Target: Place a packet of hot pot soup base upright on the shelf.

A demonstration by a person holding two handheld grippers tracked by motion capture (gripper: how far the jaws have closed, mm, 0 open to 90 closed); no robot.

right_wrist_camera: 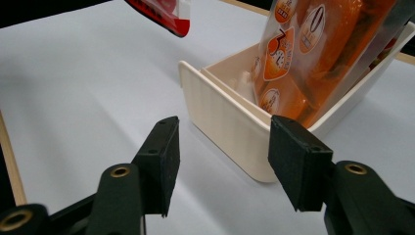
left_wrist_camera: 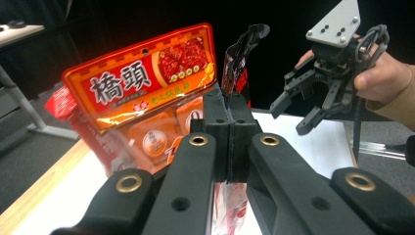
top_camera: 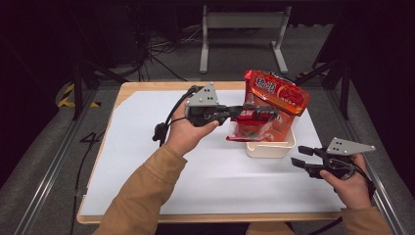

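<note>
My left gripper reaches right over a white bin and is shut on the top edge of a small red snack packet, which hangs just above the bin's left end. In the left gripper view the jaws pinch the thin packet edge-on. A large orange-red bag with Chinese lettering stands upright in the bin, behind the packet. My right gripper hovers open to the right of the bin, holding nothing. Its own view has the jaws apart before the bin's corner and the bag.
A white sheet covers most of the wooden table. A metal frame stands on the floor beyond the far edge. Rails run along both sides of the table. The other hand's gripper is seen farther off in the left gripper view.
</note>
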